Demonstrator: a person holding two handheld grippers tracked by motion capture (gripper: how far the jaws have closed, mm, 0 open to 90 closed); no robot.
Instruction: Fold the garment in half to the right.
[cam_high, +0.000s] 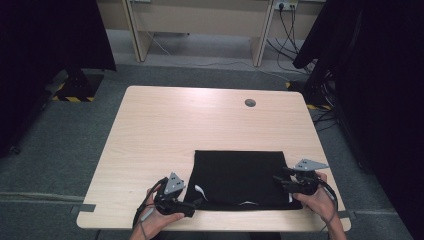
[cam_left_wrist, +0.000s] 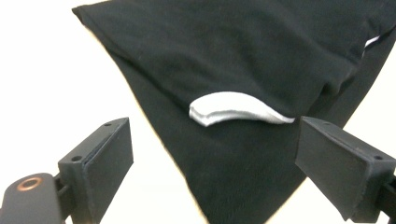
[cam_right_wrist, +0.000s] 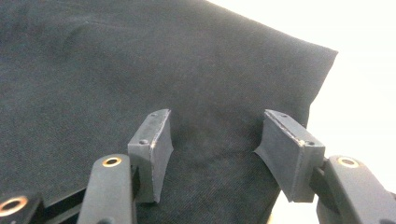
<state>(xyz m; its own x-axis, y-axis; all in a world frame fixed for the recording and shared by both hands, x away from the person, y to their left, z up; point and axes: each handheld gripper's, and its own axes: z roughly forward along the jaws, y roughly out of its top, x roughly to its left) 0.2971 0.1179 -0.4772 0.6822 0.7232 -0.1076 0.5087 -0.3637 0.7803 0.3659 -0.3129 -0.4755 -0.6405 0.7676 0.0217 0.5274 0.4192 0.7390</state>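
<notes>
Your black cloth (cam_high: 240, 179) lies folded flat on the tabletop (cam_high: 165, 130), near its front edge and right of the middle. Your left gripper (cam_high: 192, 206) sits at the cloth's near left corner; its fingers (cam_left_wrist: 100, 161) stand wide apart with nothing clamped, the corner and a white tag (cam_left_wrist: 236, 108) lying just beyond them. Your right gripper (cam_high: 281, 179) rests at the cloth's right edge, fingers (cam_right_wrist: 152, 147) parted over the fabric; whether they touch it you cannot tell.
</notes>
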